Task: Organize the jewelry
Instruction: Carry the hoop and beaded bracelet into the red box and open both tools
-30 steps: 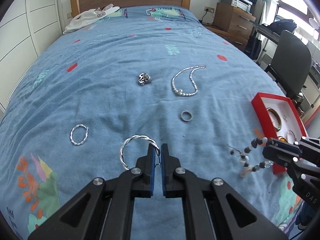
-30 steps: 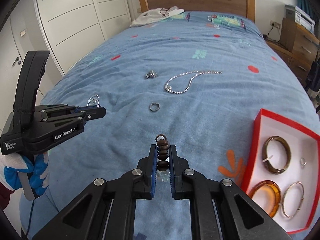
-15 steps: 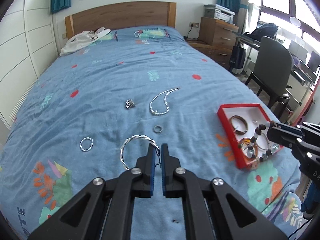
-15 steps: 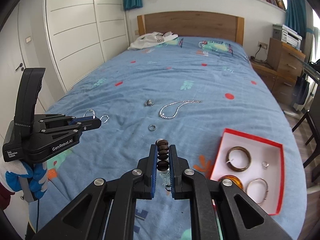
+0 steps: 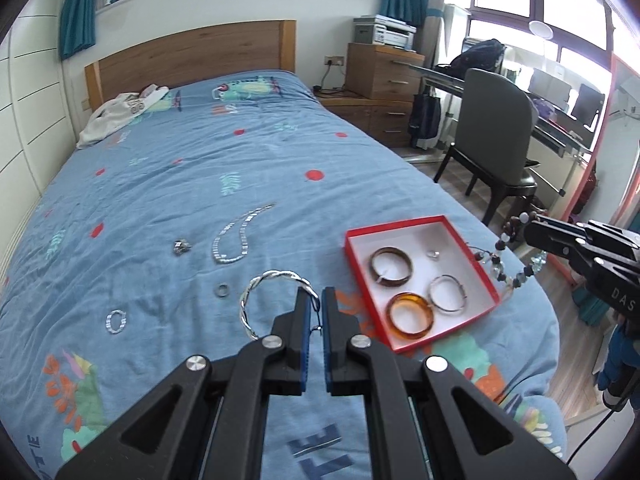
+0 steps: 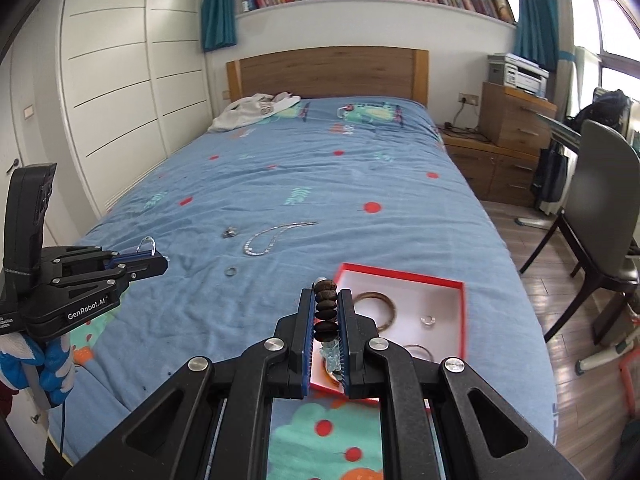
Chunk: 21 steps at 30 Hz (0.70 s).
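Left wrist view: left gripper [image 5: 313, 300] clamping twisted bangle [image 5: 256, 304], now higher, nearer red box [image 5: 486, 276] than before.

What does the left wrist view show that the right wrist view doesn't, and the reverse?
Left only: the small silver hoop on the bed, and the whole amber bangle.
Right only: the wardrobe doors and a gloved hand on the left gripper.
Both: red box, chain necklace, loose ring, beaded bracelet.
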Motion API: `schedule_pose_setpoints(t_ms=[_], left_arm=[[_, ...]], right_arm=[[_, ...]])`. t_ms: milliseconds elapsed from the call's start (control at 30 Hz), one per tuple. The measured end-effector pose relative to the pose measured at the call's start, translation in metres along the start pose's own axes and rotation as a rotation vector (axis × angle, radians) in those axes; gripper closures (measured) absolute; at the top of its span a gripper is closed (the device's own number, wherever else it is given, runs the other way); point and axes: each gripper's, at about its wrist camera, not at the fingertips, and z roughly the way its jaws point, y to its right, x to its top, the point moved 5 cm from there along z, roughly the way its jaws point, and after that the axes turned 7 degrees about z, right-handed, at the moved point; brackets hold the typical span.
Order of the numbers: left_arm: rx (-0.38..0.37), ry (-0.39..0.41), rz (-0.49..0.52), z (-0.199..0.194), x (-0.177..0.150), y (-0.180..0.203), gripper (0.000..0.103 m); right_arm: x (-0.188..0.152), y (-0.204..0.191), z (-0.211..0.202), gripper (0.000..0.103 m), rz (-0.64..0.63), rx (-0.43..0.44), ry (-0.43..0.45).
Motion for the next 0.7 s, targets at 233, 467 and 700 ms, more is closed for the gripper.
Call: schedule_pose_setpoints(t_ms=[233,467,700], left_arm=[[-0.076,-0.053,0.053,0.049,0.011,0.058,0.098],[-0.116,-0.119,0.086,0.112,0.015,0.092,0.098],[-0.126,-0.162,0.085,0.181,0.036,0.098,0.098]], right_arm=[[-0.011,0.053,0.017,0.092,0.058,-0.045,-0.032],[-0.028,0.094,0.066,0.092,0.114,-0.054,-0.097],[-0.015,0.122,0.118,0.092,0.128,-0.038,-0.128]])
